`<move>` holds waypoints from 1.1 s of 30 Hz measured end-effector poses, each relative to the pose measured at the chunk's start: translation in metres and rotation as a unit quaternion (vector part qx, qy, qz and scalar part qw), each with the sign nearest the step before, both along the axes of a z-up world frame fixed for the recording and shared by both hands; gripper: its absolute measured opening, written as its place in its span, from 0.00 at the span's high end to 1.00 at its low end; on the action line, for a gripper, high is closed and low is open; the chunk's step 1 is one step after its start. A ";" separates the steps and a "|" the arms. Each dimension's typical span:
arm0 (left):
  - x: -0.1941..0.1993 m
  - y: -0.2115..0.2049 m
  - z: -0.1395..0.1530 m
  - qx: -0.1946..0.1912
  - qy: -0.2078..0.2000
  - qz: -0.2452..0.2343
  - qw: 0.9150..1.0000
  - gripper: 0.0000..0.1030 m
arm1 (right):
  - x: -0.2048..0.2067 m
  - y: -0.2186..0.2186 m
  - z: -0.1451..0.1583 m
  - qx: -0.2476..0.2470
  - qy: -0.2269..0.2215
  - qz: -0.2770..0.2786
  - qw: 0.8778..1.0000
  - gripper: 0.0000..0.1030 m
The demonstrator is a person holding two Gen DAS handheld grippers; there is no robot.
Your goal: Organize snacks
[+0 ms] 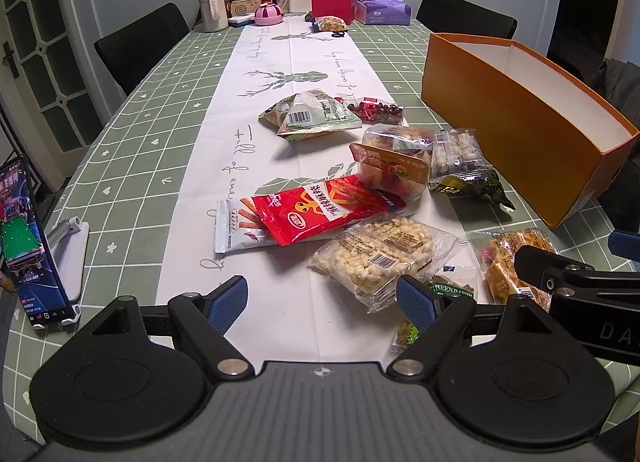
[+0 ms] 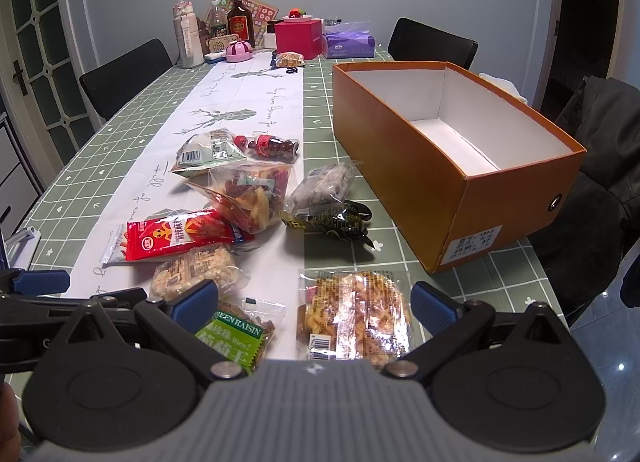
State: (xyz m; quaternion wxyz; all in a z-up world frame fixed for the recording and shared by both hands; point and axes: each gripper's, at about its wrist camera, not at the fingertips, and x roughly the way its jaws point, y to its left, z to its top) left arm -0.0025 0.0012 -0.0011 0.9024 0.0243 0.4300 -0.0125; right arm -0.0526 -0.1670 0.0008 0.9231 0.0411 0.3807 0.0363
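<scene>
Several snack packs lie on the table runner: a red stick-snack bag [image 1: 320, 206] [image 2: 180, 238], a clear puffed-rice pack [image 1: 380, 254] [image 2: 192, 270], a green raisin pack [image 2: 236, 336], an orange cracker pack [image 2: 354, 314] [image 1: 508, 258], a dark bag [image 2: 340, 222] and a green-white bag [image 1: 312, 114]. An empty orange box [image 2: 452, 150] [image 1: 520, 118] stands at the right. My left gripper [image 1: 320, 302] is open and empty over the runner, near the puffed-rice pack. My right gripper [image 2: 314, 302] is open and empty above the raisin and cracker packs.
A phone on a stand [image 1: 24, 246] sits at the left table edge. Bottles, a pink box [image 2: 300, 38] and a tissue pack [image 2: 348, 44] crowd the far end. Black chairs [image 1: 140, 42] stand around the table. A dark jacket [image 2: 600, 182] hangs at the right.
</scene>
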 end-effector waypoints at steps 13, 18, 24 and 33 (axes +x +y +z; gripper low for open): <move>0.000 0.000 0.000 0.000 0.000 0.000 1.000 0.04 | 0.000 0.000 -0.002 0.000 0.000 0.000 1.000 0.03; 0.000 0.000 0.000 0.001 0.001 0.000 1.000 0.04 | 0.000 0.000 -0.002 -0.001 0.000 0.000 1.000 0.03; 0.000 0.000 0.000 0.001 0.000 0.000 1.000 0.04 | 0.000 0.000 -0.002 -0.001 0.000 0.000 1.000 0.03; -0.001 0.002 -0.002 0.001 0.001 0.000 1.000 0.04 | -0.001 0.000 -0.003 -0.002 0.000 0.000 1.000 0.03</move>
